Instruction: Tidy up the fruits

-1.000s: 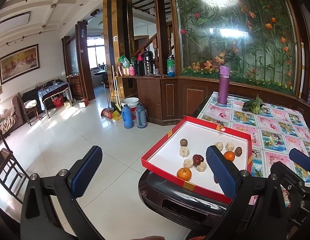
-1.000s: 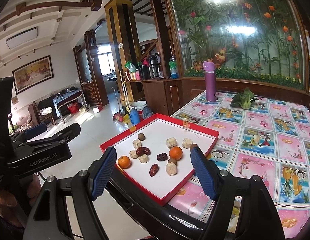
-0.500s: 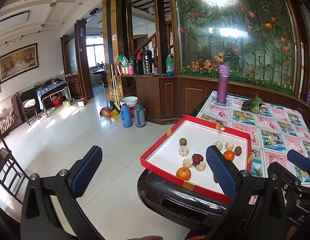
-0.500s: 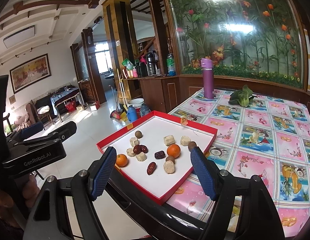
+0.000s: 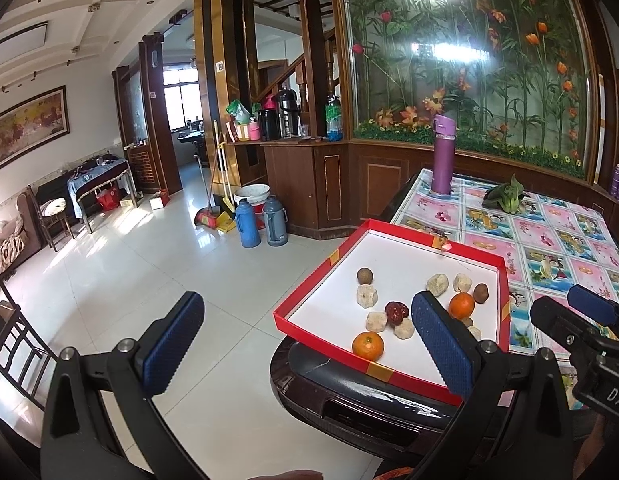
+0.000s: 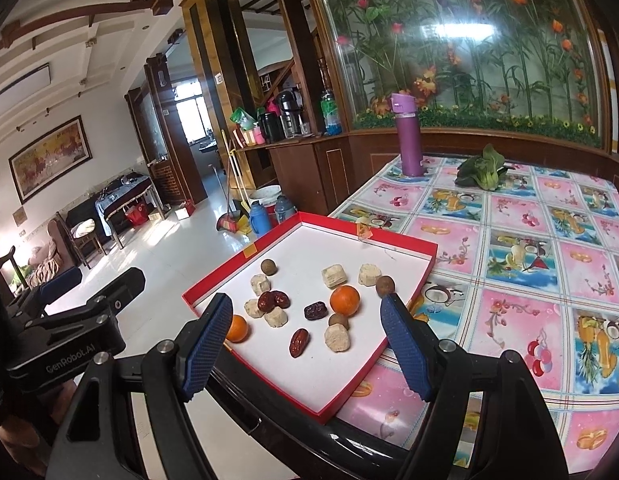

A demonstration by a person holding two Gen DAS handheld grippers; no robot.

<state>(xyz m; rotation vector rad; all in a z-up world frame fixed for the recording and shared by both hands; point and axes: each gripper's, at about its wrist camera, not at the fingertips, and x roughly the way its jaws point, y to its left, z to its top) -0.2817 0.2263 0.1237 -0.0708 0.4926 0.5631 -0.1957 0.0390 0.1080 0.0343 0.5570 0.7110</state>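
**Fruits loose in a tray hung over the table edge**

Fruits lying mixed up in the red tray (image 6: 405, 280), near corner poking out past the dark table edge (image 6: 349, 436). Nothing sorted yet, by the look of it.

Right gripper (image 6: 307, 344) wide apart, empty, hanging just in front of the tray. Left gripper (image 5: 305, 344) wide apart and empty too, off to the side, mostly over the floor.

Could go wrong:
- Pushing down on the overhanging corner might tip the tray and spill it all.
- Round, smooth mandarins (image 6: 344, 300) and brown longans (image 6: 268, 267) likely to roll away from a poke.
- Wrinkly red dates (image 6: 299, 342) small and flat, easy to miss or squash.
- Pale, bumpy chunks (image 6: 337, 338) maybe crumbly; hard to tell what kind from here.
- Pieces bunched close, so grabbing one could bump its neighbour.

Tray floor white and smooth, low thin walls, probably cardboard. Tablecloth (image 6: 549, 264) shiny and slick. Gripper pads (image 6: 405, 356) blue, dotted and grippy-looking.
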